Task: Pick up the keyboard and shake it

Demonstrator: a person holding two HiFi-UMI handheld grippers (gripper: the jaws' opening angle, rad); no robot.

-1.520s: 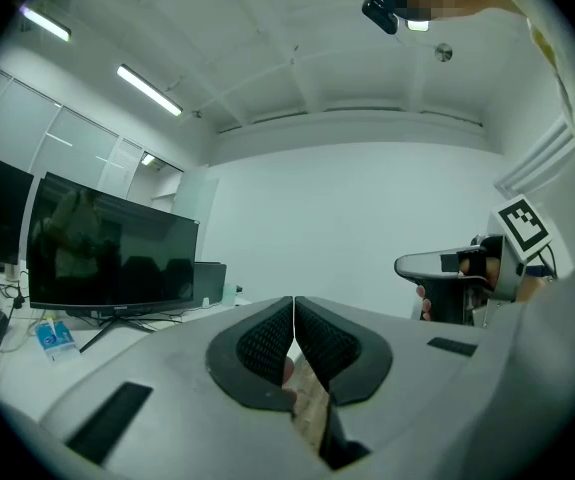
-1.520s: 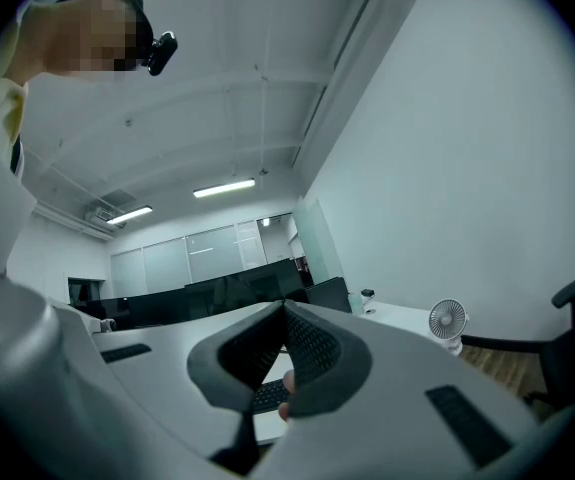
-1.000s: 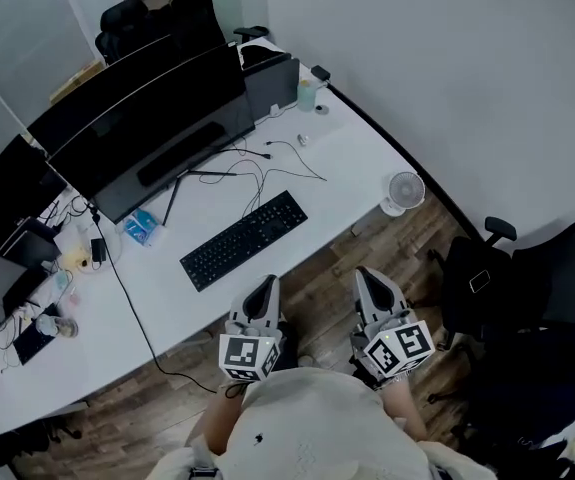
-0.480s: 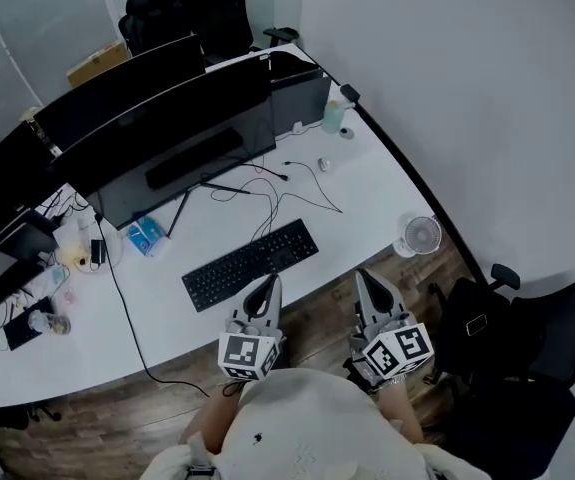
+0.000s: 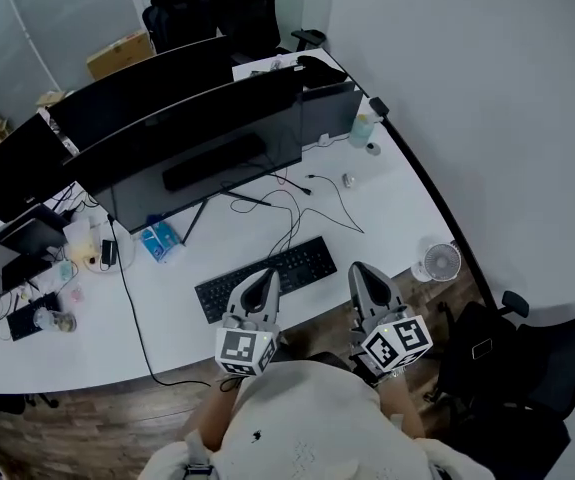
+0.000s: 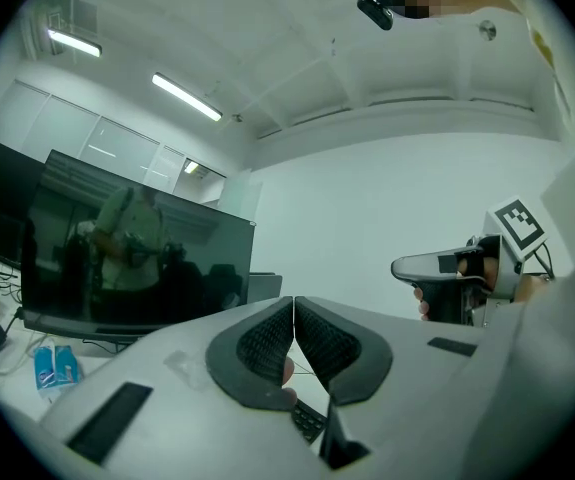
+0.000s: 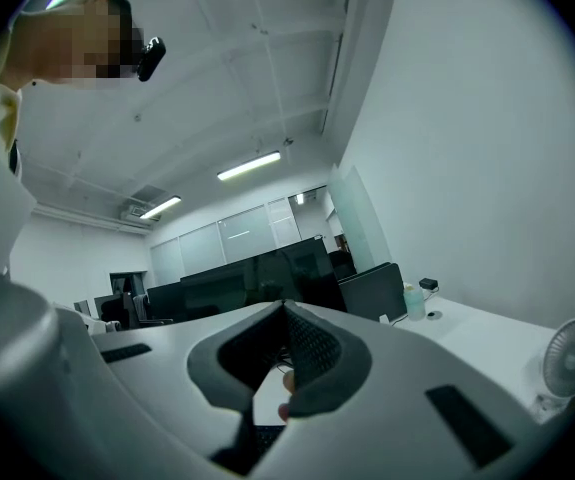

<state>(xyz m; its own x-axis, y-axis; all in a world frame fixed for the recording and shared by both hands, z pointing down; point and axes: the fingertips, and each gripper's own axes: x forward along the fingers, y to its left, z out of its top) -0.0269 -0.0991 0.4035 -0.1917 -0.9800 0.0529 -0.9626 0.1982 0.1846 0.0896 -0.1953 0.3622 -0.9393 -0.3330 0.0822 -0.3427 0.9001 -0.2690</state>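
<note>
Since the earlier frame both grippers have been brought forward from over the floor to the desk (image 5: 397,198) edge. The keyboard (image 5: 302,263) lies flat on the desk in front of the monitor (image 5: 197,138), not yet lifted. The left gripper (image 5: 265,276) is seen over the keyboard's near edge, and the right gripper (image 5: 359,268) just beside its right end. Contact cannot be made out. Both pairs of jaws are pressed together with nothing between them. A small fan (image 5: 437,262) stands well to the right.
</note>
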